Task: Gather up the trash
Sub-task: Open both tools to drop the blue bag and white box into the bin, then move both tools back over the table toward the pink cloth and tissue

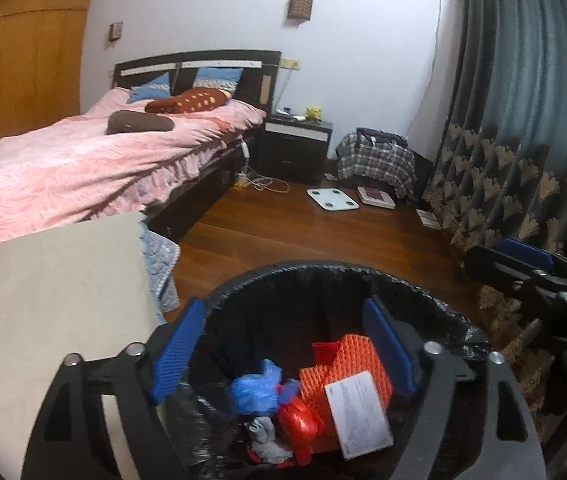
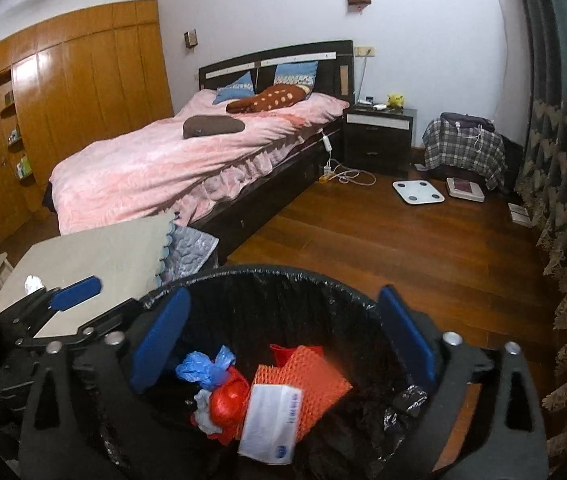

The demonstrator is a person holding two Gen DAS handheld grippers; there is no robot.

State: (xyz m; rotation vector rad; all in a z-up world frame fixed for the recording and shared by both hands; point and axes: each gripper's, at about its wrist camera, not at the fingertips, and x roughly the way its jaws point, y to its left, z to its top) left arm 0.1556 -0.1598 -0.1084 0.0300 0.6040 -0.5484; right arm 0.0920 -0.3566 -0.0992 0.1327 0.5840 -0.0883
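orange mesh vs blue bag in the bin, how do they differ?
The orange mesh is a stiff, netted foam sheet, spread out; the blue bag is thin film, crumpled into a wad. The mesh looks larger and has a white paper overlapping it; the bag is uncovered. Both lie in the black-lined bin.

Dim, flat indoor light, no hard shadows. Glare streaks on the glossy orange-brown wooden wardrobe doors (image 2: 67,92) and soft sheen on the dark wooden plank floor (image 1: 323,232). Heavy fisheye bending with black vignette at corners. Slightly soft, noisy; the black plastic bin liner (image 2: 283,304) loses detail.
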